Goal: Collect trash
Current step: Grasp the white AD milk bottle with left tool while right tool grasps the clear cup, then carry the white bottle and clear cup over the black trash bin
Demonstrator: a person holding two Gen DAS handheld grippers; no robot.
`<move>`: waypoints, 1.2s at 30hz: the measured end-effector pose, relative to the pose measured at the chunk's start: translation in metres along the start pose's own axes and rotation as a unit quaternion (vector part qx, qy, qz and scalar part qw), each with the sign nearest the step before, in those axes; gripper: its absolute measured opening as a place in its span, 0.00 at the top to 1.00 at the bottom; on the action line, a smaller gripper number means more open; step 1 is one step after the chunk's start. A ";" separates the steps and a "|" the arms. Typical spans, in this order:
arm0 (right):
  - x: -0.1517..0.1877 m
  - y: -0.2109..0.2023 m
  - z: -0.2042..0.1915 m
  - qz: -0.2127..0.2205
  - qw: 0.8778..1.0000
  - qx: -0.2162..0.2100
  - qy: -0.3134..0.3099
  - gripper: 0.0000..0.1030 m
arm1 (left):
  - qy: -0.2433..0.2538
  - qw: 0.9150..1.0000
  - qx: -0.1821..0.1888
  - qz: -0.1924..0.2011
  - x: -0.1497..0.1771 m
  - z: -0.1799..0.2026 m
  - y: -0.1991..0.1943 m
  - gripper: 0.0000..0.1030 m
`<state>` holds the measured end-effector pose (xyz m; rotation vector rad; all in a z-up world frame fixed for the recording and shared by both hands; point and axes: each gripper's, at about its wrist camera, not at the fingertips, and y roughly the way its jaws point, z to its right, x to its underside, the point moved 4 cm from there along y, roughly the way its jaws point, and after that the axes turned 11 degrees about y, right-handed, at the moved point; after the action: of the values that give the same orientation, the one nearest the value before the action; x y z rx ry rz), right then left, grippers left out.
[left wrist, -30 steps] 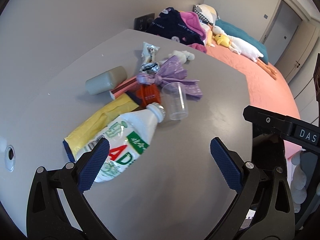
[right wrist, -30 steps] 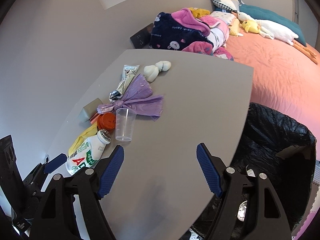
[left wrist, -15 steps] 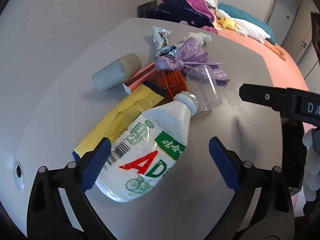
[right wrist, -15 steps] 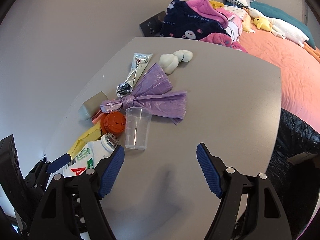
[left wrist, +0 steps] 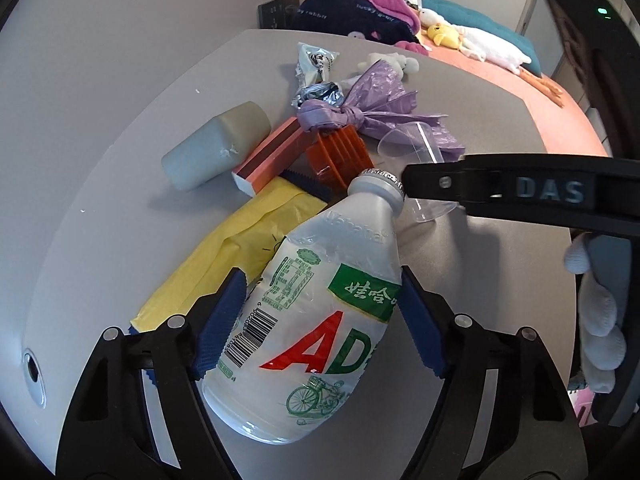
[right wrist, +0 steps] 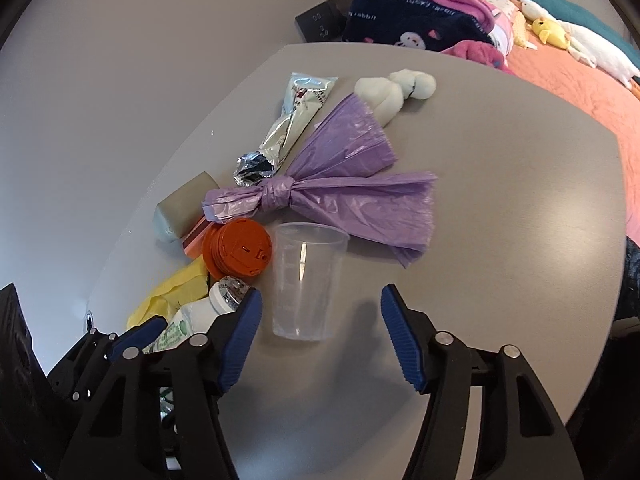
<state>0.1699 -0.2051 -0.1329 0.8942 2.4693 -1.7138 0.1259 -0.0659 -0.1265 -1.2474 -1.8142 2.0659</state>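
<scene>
A white plastic AD bottle point(left wrist: 320, 312) lies on the grey table between the blue pads of my left gripper point(left wrist: 320, 320), which has closed onto its sides. Its neck also shows in the right wrist view point(right wrist: 224, 298). A clear plastic cup point(right wrist: 306, 280) stands upright just ahead of my open right gripper point(right wrist: 320, 332), between its fingers but untouched. Beyond lie a knotted purple bag point(right wrist: 332, 192), an orange lid point(right wrist: 238, 248), a yellow wrapper point(left wrist: 240, 248), a foil tube point(right wrist: 294, 116), a pink box point(left wrist: 272, 156) and a grey block point(left wrist: 216, 144).
A white rolled sock point(right wrist: 390, 90) lies at the far side of the table point(right wrist: 520, 200). A bed point(right wrist: 592, 80) with clothes and soft toys is behind. A black bin bag point(right wrist: 632, 272) shows past the table's right edge. A wall runs along the left.
My left gripper moved forward around the bottle and its fingers closed onto it. My right gripper moved forward until the clear cup stands between its open fingers.
</scene>
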 end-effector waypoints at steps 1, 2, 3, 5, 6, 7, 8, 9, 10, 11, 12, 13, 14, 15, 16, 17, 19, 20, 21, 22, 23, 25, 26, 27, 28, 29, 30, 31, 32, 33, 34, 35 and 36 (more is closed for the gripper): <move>-0.002 0.004 0.000 -0.001 1.000 0.002 -0.001 0.44 | -0.001 1.000 0.004 0.003 -0.001 0.000 0.001 0.29; -0.003 0.005 -0.002 0.005 1.000 0.002 -0.004 0.45 | -0.004 1.000 0.007 0.006 -0.001 -0.001 0.001 0.29; -0.004 0.006 -0.003 0.007 1.000 0.005 -0.007 0.46 | -0.005 1.000 0.008 0.006 -0.002 -0.001 0.002 0.29; -0.007 0.009 -0.007 0.014 0.999 0.025 -0.026 0.52 | -0.005 1.000 0.010 0.002 -0.002 0.001 0.003 0.29; -0.006 0.009 -0.008 0.015 0.999 0.036 -0.035 0.57 | -0.006 1.000 0.011 -0.001 -0.003 0.003 0.004 0.29; -0.006 0.010 -0.010 0.015 0.998 0.041 -0.043 0.60 | -0.010 1.000 0.011 -0.005 -0.003 0.004 0.006 0.29; -0.004 0.010 -0.010 0.014 0.998 0.039 -0.044 0.60 | -0.014 1.000 0.014 -0.008 -0.003 0.006 0.007 0.29; -0.003 0.010 -0.009 0.014 0.998 0.038 -0.046 0.61 | -0.018 1.000 0.017 -0.009 -0.004 0.007 0.009 0.30; -0.001 0.009 -0.008 0.015 0.998 0.037 -0.047 0.61 | -0.023 1.000 0.020 -0.007 -0.004 0.007 0.009 0.30; -0.001 0.008 -0.006 0.013 0.998 0.034 -0.045 0.61 | -0.029 0.999 0.022 -0.006 -0.004 0.007 0.009 0.30; 0.000 0.007 -0.004 0.012 0.999 0.031 -0.042 0.61 | -0.032 0.999 0.024 -0.005 -0.004 0.007 0.009 0.30; 0.000 0.006 -0.002 0.011 0.999 0.028 -0.038 0.61 | -0.034 0.999 0.025 -0.004 -0.004 0.007 0.009 0.31; 0.001 0.004 0.000 0.011 0.999 0.026 -0.036 0.61 | -0.036 0.999 0.027 -0.003 -0.004 0.008 0.009 0.31; 0.001 0.002 0.001 0.012 0.999 0.022 -0.033 0.61 | -0.040 0.999 0.030 -0.002 -0.003 0.008 0.008 0.31; 0.001 -0.001 0.002 0.013 0.999 0.018 -0.030 0.61 | -0.048 0.998 0.035 -0.001 -0.002 0.007 0.008 0.31; 0.001 -0.004 0.003 0.015 0.999 0.015 -0.028 0.61 | -0.056 0.998 0.040 0.000 -0.001 0.006 0.008 0.31; 0.001 -0.009 0.003 0.017 0.999 0.010 -0.026 0.61 | -0.072 0.996 0.052 0.002 0.001 0.004 0.007 0.31; 0.001 -0.013 0.004 0.019 0.999 0.007 -0.024 0.61 | -0.078 0.995 0.056 0.002 0.001 0.004 0.006 0.31; 0.002 -0.016 0.004 0.021 1.000 0.005 -0.023 0.61 | -0.081 0.995 0.059 0.003 0.002 0.004 0.004 0.31; 0.001 -0.019 0.005 0.022 0.999 0.003 -0.022 0.61 | -0.084 0.995 0.061 0.005 0.002 0.005 0.002 0.31; 0.002 -0.023 0.006 0.025 0.999 0.002 -0.021 0.61 | -0.085 0.994 0.063 0.008 0.001 0.006 0.000 0.31; 0.003 -0.030 0.008 0.026 0.999 -0.002 -0.020 0.61 | -0.084 0.994 0.068 0.012 0.000 0.008 -0.006 0.31; 0.004 -0.034 0.009 0.026 0.999 -0.005 -0.018 0.61 | -0.084 0.994 0.070 0.015 -0.001 0.011 -0.008 0.31; 0.004 -0.037 0.010 0.026 1.000 -0.007 -0.016 0.61 | -0.083 0.994 0.072 0.015 -0.002 0.012 -0.010 0.31; 0.005 -0.040 0.012 0.026 1.000 -0.009 -0.014 0.61 | -0.082 0.994 0.076 0.017 -0.004 0.015 -0.011 0.31; 0.006 -0.044 0.014 0.027 1.000 -0.009 -0.013 0.61 | -0.081 0.993 0.079 0.019 -0.004 0.017 -0.013 0.31; 0.007 -0.047 0.017 0.029 0.999 -0.010 -0.011 0.61 | -0.080 0.993 0.080 0.021 -0.004 0.020 -0.015 0.31; 0.007 -0.049 0.019 0.029 0.999 -0.010 -0.010 0.61 | -0.079 0.993 0.082 0.023 -0.005 0.023 -0.017 0.31; 0.007 -0.053 0.021 0.031 0.999 -0.010 -0.008 0.61 | -0.079 0.993 0.084 0.025 -0.007 0.025 -0.019 0.31; 0.008 -0.055 0.023 0.032 0.999 -0.010 -0.008 0.61 | -0.079 0.993 0.087 0.027 -0.008 0.027 -0.020 0.31; 0.009 -0.059 0.025 0.034 0.999 -0.010 -0.007 0.61 | -0.079 0.992 0.089 0.029 -0.010 0.029 -0.021 0.31; 0.009 -0.064 0.027 0.036 0.999 -0.009 -0.006 0.61 | -0.078 0.992 0.090 0.031 -0.011 0.031 -0.024 0.31; 0.010 -0.067 0.028 0.039 0.999 -0.009 -0.006 0.61 | -0.077 0.992 0.091 0.032 -0.012 0.034 -0.025 0.31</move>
<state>0.1226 -0.2410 -0.0902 0.9607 2.4044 -1.6659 0.1022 -0.0922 -0.1005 -1.1422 -1.6155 2.3619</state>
